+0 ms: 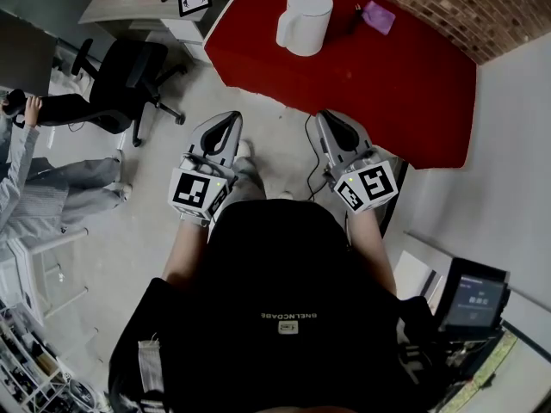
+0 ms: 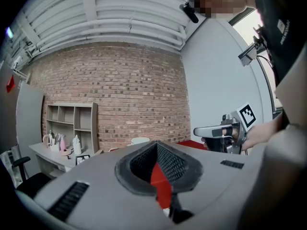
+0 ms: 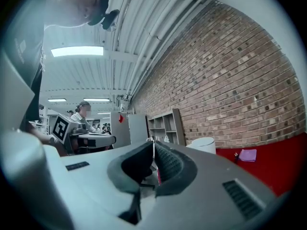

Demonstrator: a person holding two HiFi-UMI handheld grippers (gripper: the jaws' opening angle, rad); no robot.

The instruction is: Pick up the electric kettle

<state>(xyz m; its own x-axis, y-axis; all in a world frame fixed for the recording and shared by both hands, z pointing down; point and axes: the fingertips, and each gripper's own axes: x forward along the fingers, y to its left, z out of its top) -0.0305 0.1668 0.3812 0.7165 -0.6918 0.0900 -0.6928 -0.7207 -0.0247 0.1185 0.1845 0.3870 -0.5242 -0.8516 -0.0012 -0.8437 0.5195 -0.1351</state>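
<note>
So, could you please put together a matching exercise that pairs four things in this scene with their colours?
Things:
1. electric kettle
2. small cloth
3. office chair
4. table

Colours:
A. black
B. red
C. white
D. purple

Pairs: 1-C; 2-D; 3-A; 4-B
</note>
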